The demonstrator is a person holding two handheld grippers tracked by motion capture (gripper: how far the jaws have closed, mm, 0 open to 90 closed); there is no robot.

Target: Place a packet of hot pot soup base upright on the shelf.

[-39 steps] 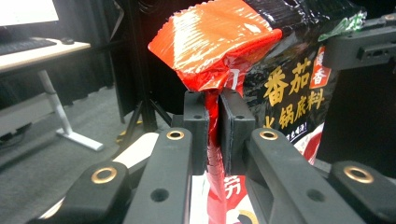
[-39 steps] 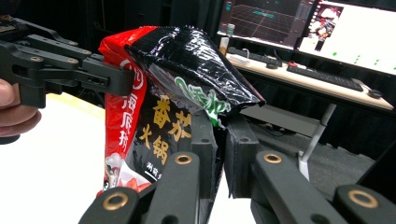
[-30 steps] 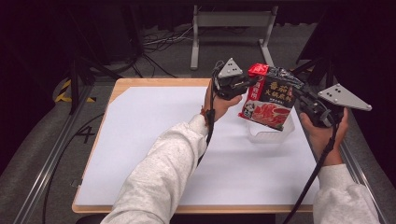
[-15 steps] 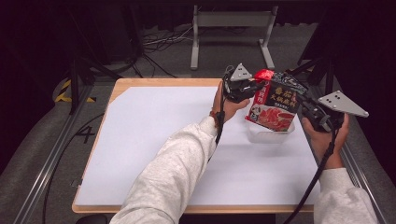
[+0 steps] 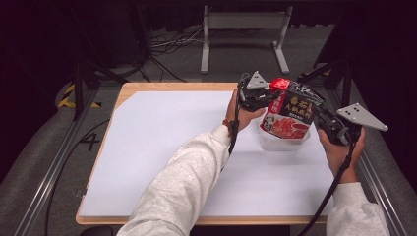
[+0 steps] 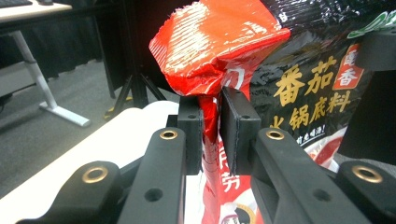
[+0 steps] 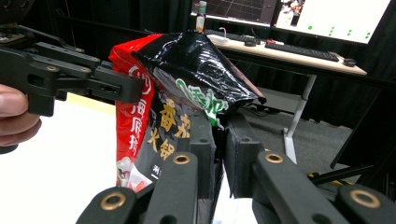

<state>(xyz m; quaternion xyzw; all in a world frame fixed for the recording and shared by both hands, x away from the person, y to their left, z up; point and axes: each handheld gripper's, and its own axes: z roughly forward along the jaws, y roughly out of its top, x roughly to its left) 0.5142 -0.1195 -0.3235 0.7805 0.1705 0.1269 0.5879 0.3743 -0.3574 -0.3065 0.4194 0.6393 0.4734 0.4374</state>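
A red and black sauce packet (image 5: 290, 115) with yellow lettering hangs between both grippers, just above a clear plastic tub (image 5: 286, 143) on the white table top (image 5: 162, 147). My left gripper (image 5: 272, 97) is shut on the packet's red top corner (image 6: 219, 46), its pads (image 6: 190, 126) pinching the crumpled edge. My right gripper (image 5: 317, 111) is shut on the black top corner (image 7: 187, 60), the film squeezed between its pads (image 7: 204, 140). In the right gripper view the left gripper (image 7: 126, 88) comes in from the left onto the red side.
The tub sits near the table's right edge (image 5: 339, 196). The white sheet stretches bare to the left and front. A grey metal stand (image 5: 243, 22) and floor cables lie behind the table. Rails (image 5: 49, 167) run along both sides.
Both hands have sunk and shifted slightly right with the packet, bringing its lower end down to the clear tub. Both grips on the top corners are unchanged.
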